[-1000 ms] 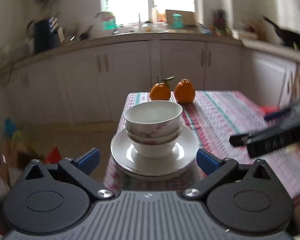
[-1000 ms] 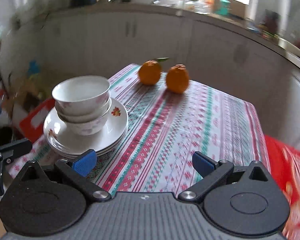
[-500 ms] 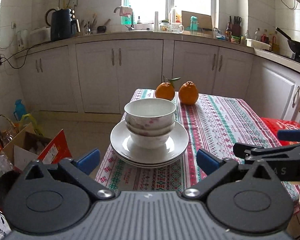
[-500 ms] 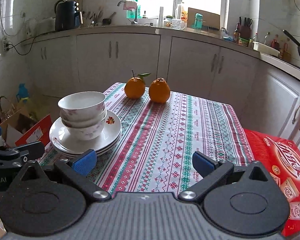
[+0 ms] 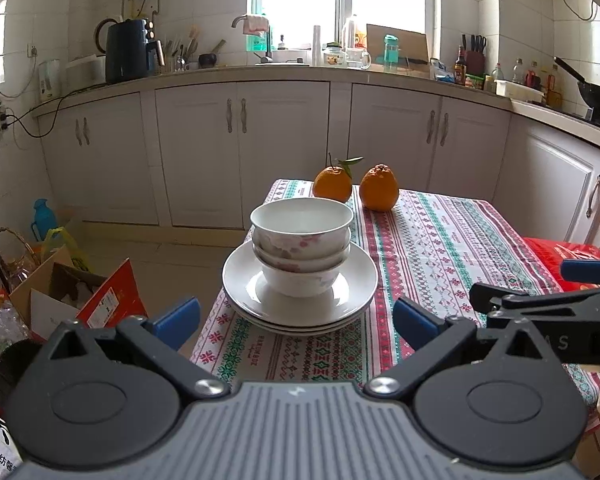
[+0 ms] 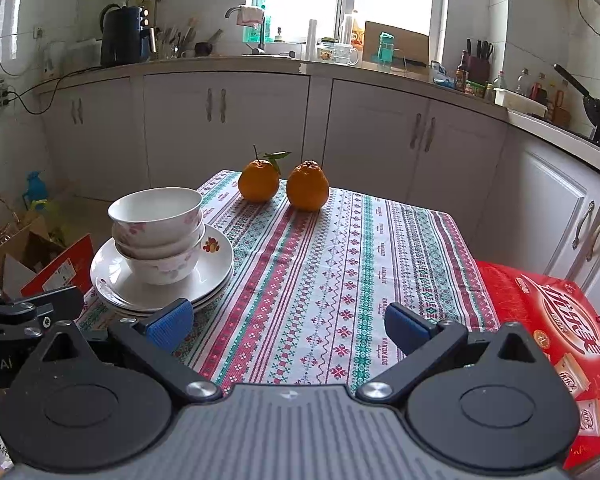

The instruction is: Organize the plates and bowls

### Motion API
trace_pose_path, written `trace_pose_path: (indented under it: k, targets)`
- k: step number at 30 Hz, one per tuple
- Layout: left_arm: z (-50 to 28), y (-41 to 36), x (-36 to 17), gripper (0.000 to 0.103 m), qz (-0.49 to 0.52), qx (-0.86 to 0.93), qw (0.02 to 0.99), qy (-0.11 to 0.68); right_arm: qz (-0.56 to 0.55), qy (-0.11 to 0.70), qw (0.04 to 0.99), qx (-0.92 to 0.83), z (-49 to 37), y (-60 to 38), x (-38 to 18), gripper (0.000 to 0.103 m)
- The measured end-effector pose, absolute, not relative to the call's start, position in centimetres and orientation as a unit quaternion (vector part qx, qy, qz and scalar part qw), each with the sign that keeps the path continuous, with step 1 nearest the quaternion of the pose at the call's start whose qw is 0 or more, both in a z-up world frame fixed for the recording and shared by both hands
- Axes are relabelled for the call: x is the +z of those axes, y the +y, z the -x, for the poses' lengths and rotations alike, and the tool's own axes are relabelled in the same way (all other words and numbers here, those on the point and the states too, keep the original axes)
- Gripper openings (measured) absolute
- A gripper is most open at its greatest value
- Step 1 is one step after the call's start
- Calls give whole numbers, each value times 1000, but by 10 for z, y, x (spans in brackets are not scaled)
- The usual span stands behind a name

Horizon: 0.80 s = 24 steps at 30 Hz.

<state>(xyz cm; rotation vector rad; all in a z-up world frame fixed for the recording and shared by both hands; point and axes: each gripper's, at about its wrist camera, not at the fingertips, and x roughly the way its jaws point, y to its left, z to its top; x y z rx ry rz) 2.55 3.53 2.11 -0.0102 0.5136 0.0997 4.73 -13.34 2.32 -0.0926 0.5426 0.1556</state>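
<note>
Three white floral bowls (image 5: 302, 240) (image 6: 158, 232) are nested on a pile of white plates (image 5: 356, 292) (image 6: 216, 264) at the near left corner of the table. My left gripper (image 5: 296, 322) hangs open just short of that pile, nothing between its blue pads. My right gripper (image 6: 286, 326) is open too, over the near edge of the patterned cloth, with the pile ahead to its left. Each gripper shows at the edge of the other's view: the right one (image 5: 548, 300), the left one (image 6: 24, 312).
Two oranges (image 5: 356, 186) (image 6: 284, 182) sit at the far end of the patterned tablecloth (image 6: 340, 264). A red box (image 6: 548, 320) lies right of the table. Cardboard boxes and bags (image 5: 60, 292) clutter the floor on the left. White cabinets (image 5: 284, 152) line the back.
Both grippers have pulled back and risen a little from the table, so the stack looks farther off. The blur is gone and both views are now steady. Bowls and plates have not moved.
</note>
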Motion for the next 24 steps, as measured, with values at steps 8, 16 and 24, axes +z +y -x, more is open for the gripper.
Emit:
trace_pose_path:
  k: [8,16,24]
  targets:
    - [-24,36,22,102,5,51,966,252,47,266,960,75,-46,-132,23,103]
    - [-25,36,22,102,5,52,966,252,44,267,960,75,-47,-134,23,103]
    - [-24,35,22,102,8,53,966,252,43,263,961,70,-46,-135,23,103]
